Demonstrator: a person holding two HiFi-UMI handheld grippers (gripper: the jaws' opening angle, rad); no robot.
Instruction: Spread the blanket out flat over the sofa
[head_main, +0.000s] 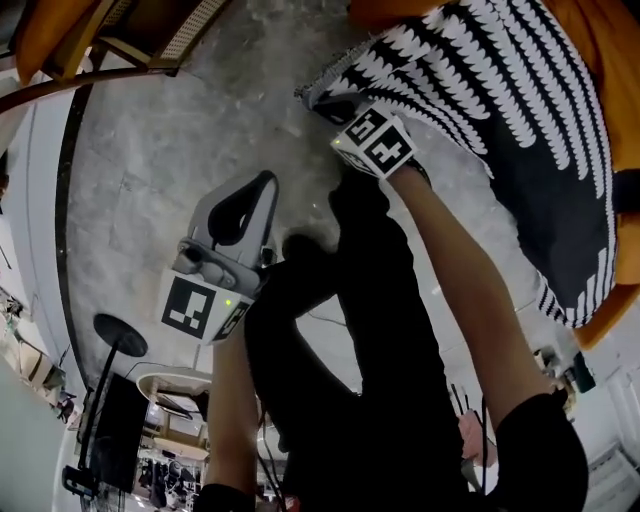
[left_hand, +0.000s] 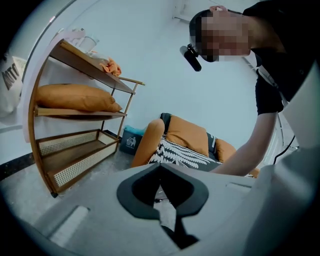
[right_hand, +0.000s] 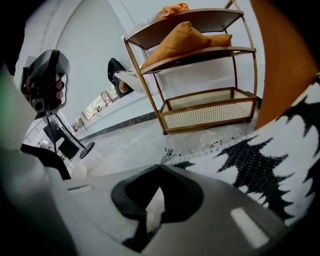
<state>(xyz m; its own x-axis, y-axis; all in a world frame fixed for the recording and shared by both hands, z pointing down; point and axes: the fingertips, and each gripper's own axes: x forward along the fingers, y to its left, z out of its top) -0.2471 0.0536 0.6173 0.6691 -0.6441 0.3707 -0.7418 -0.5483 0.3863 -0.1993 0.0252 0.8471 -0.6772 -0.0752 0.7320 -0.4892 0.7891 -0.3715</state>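
Note:
A black-and-white leaf-patterned blanket (head_main: 480, 90) lies over the orange sofa (head_main: 612, 60), with one corner hanging toward the floor. My right gripper (head_main: 335, 108) is at that corner and is shut on the blanket's edge. In the right gripper view the blanket (right_hand: 260, 160) runs from the right into the closed jaws (right_hand: 160, 167), and pale cloth shows between them. My left gripper (head_main: 266, 183) hangs over bare floor to the left, apart from the blanket, jaws together with nothing held. The left gripper view looks past its jaws (left_hand: 160, 166) at the blanket (left_hand: 180, 155) on the sofa (left_hand: 186, 134).
A wooden shelf rack (left_hand: 80, 150) with an orange cushion (left_hand: 75, 97) stands on the grey concrete floor (head_main: 160, 160) beside the sofa. A teal bin (left_hand: 131, 141) sits between them. A round black stand base (head_main: 120, 335) is on the floor at the left. My dark-trousered legs (head_main: 350, 330) fill the middle.

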